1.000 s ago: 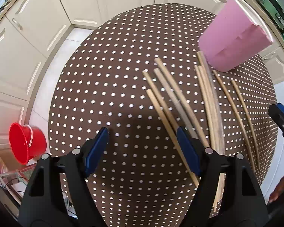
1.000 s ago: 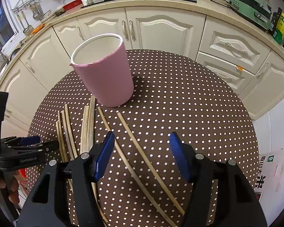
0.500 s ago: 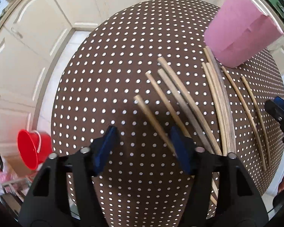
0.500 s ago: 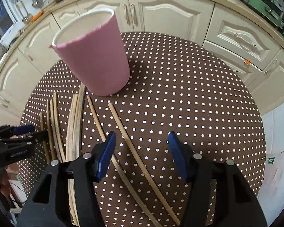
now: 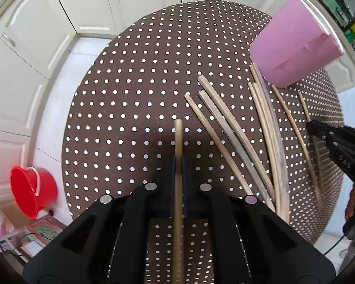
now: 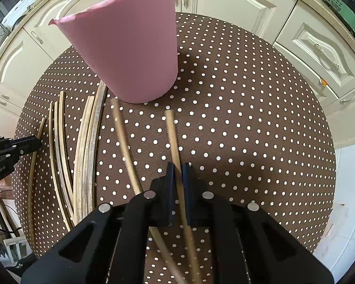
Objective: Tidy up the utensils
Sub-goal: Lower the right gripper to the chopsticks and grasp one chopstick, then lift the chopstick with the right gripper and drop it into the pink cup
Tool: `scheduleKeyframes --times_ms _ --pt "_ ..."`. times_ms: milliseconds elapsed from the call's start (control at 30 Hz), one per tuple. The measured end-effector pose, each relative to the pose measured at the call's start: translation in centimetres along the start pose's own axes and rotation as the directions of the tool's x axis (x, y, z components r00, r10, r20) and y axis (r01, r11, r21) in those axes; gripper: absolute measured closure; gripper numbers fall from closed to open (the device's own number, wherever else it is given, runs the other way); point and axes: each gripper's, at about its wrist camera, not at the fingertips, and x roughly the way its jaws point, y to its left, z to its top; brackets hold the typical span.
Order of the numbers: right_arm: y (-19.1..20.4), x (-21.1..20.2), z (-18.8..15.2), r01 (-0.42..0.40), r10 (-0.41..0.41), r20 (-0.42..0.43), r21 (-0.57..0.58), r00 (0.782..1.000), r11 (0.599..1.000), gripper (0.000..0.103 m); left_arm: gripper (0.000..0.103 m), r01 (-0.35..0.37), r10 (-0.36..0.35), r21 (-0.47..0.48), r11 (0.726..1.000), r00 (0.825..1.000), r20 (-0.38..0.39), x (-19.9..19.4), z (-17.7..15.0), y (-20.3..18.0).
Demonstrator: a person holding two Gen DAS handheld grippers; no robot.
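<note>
The chopstick (image 5: 178,142) in the left gripper (image 5: 178,165) runs straight toward 12 o'clock in the left wrist view, pinched between the two blue pads, which are drawn in tight against its sides. It sits over the brown polka-dot tablecloth (image 5: 130,82), apart from the other chopsticks (image 5: 227,137), which fan out toward 2 o'clock. The left gripper points steeply down at the table.

In the right wrist view the right gripper (image 6: 178,172) also points steeply down, its pads narrowed onto a second chopstick (image 6: 172,137) that reaches toward 12 o'clock. Another loose chopstick (image 6: 123,139) lies just beside it at 11 o'clock. The pink cup (image 6: 127,54) stands upright on the cloth at 11 o'clock, close to the far ends of both sticks. A bundle of pale chopsticks (image 6: 87,146) lies at 9 o'clock — beyond it the left gripper's black body enters the view from the edge, carrying white lettering that seems to read "GenRobot.AI".

A hand (image 5: 353,203) shows at 4 o'clock in the left wrist view behind the right gripper's black body. A red bucket (image 5: 30,189) sits on the floor at 8 o'clock — cream cabinets (image 5: 47,23) ring the table.
</note>
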Motion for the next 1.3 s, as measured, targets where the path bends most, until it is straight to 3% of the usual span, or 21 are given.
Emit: scheduleKeyframes --times_ms 133,300,433,600,767,933,1167,1300 --pt "-0.5 -1.1 -0.4 -0.017 0.016 0.025 0.048 1.000 0.999 0.098 0.097 0.056 -0.056 0.016 0.998 0.998 0.002 -0.5 0.1 1.5" --pt "-1.3 -4.6 -1.4 -0.079 0.064 0.110 0.143 0.992 0.987 0.098 0.097 0.126 -0.129 0.080 0.989 0.991 0.027 -2.8 0.6 0.1" --pt "-1.7 -8.4 -1.4 -0.158 0.107 0.225 0.221 0.968 0.962 0.098 0.097 0.176 -0.190 0.169 0.970 0.979 0.074 -6.0 1.6 -1.5" --pt "-1.2 -12.7 -1.4 -0.192 0.101 0.338 0.249 0.936 0.949 0.098 0.097 0.224 -0.264 0.255 0.941 0.955 0.133 -9.6 1.7 -4.9" --pt "-0.5 -16.6 -1.0 -0.234 0.100 0.449 0.254 0.888 0.938 0.098 0.097 0.265 -0.338 0.321 0.909 0.921 0.196 -14.4 2.9 -6.4" --pt "0.7 -18.8 0.3 -0.224 0.067 0.546 0.227 0.835 0.948 0.098 0.097 0.293 -0.400 0.371 0.881 0.880 0.257 -18.1 4.0 -7.0" --pt "1.9 -21.3 3.1 -0.146 -0.032 0.702 0.192 0.712 0.970 0.098 0.097 0.308 -0.458 0.394 0.866 0.805 0.378 -22.6 6.0 -6.9" --pt "2.0 -21.5 4.9 -0.114 -0.066 0.742 0.189 0.667 0.975 0.098 0.097 0.299 -0.465 0.396 0.868 0.768 0.440 -24.1 7.5 -6.9"
